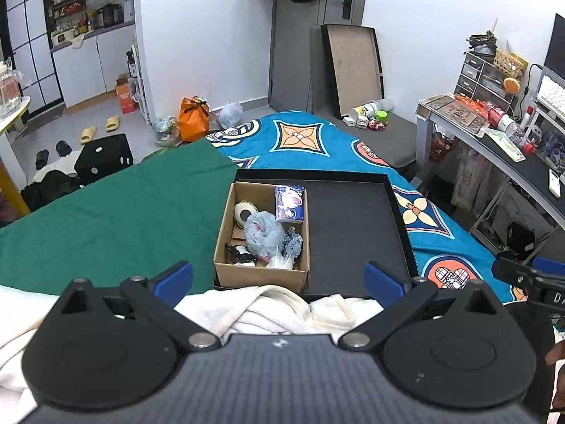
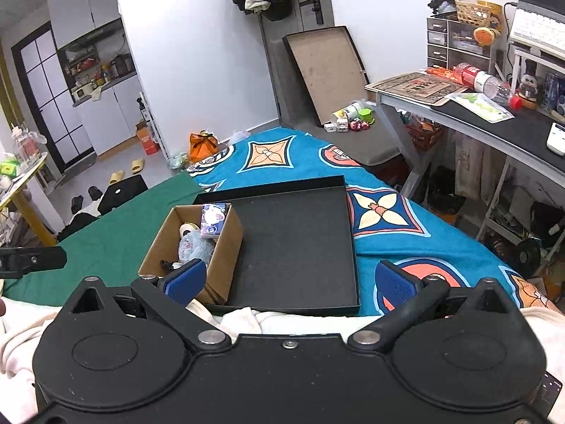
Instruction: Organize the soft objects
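Observation:
A black shallow tray (image 1: 353, 226) (image 2: 300, 243) lies on the bed. In its left part stands a cardboard box (image 1: 259, 274) (image 2: 226, 247) holding a grey-blue plush toy (image 1: 263, 235) (image 2: 194, 247), a tissue pack (image 1: 289, 203) (image 2: 213, 219), a round pale toy (image 1: 243, 212) and small clutter. A crumpled white towel (image 1: 282, 307) (image 2: 254, 318) lies at the tray's near edge, just under both grippers. My left gripper (image 1: 279, 277) is open above the towel, nothing between its blue pads. My right gripper (image 2: 289, 281) is open too, over the tray's near edge.
The bed carries a green cloth (image 1: 116, 212) on the left and a blue patterned sheet (image 1: 317, 141) beyond. A cluttered desk (image 2: 494, 116) stands at the right. Another box lid (image 1: 353, 67) leans on the far wall. Bags and slippers lie on the floor (image 1: 106, 130).

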A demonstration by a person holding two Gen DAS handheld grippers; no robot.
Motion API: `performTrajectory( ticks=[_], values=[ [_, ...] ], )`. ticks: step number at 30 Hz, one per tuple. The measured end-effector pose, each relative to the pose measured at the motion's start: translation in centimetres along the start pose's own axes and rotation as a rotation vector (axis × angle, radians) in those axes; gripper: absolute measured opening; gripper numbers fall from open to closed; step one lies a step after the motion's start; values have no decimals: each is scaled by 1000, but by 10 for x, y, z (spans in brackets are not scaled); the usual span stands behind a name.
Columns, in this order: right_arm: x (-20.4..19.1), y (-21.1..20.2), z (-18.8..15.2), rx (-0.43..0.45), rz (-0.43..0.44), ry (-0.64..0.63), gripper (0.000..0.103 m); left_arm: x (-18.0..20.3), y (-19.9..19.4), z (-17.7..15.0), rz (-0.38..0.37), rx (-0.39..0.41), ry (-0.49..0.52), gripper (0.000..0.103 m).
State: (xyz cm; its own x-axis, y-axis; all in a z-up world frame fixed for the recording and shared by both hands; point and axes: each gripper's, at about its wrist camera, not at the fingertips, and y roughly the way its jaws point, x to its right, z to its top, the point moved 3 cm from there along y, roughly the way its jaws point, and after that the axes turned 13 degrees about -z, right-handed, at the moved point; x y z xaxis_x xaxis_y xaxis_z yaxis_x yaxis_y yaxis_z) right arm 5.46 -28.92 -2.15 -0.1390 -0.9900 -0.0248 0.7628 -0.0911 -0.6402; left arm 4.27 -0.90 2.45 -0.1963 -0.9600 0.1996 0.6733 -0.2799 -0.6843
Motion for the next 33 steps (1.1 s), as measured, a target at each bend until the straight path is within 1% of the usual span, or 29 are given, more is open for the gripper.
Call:
performTrajectory(
  ticks=[4,7,10,13,16,27,31,33],
  values=[
    [4,-4,0,7,-4,3,103,4,-7,-2,2,16,20,102],
    [5,-8,1,17,-4,8,103,5,-10,-3,16,26,20,102],
    [7,-11,1,27,-15,12,103,6,-12,-5,15,34,22,102],
    [9,-14,1,31,-9,14,103,8,-15,-5,13,47,28,102],
    [8,-16,1,33,-8,12,103,9,-17,-5,27,50,33,102],
    [6,-21,0,38,-1,4,103,9,-21,-5,27,62,23,102],
    [7,-20,1,36,-8,6,103,10,-22,-5,9,61,14,102],
    [8,-20,2,15,14,19,103,11,-23,-4,5,57,16,102]
  ],
)
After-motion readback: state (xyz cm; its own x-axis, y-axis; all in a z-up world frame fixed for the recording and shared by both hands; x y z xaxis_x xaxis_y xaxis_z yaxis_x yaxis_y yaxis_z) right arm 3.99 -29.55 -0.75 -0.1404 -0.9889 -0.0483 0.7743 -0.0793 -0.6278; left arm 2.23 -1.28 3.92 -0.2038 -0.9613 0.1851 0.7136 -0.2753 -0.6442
